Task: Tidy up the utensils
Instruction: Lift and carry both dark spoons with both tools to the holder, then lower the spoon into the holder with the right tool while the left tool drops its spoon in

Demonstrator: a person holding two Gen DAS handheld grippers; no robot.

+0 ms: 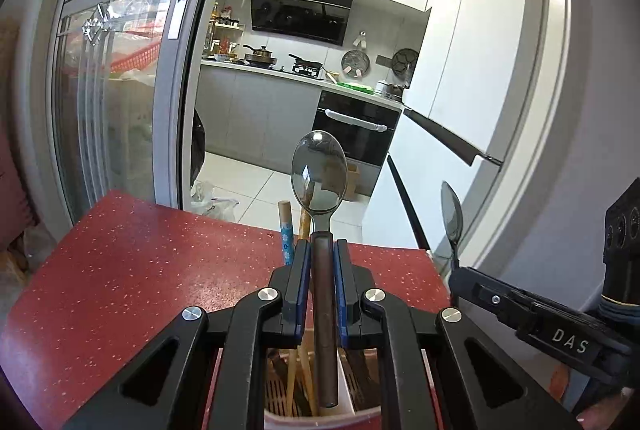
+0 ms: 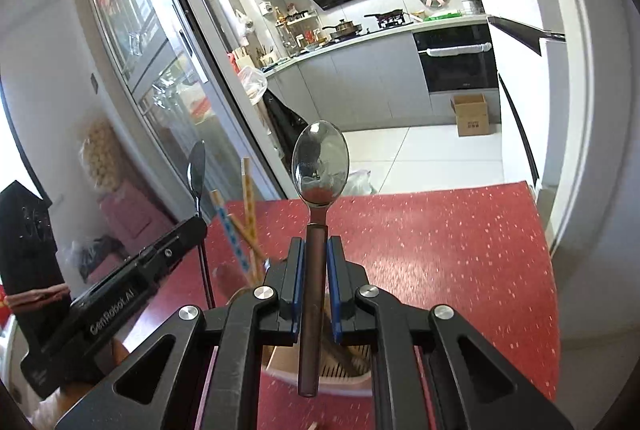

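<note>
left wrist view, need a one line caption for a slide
Left gripper shut on a spoon above the utensil holder, the right gripper holding a second spoon alongside.

Glossy metal spoon [image 1: 319, 173], speckled red tabletop [image 1: 160, 262], matt black tongs [image 1: 323, 270]
</note>
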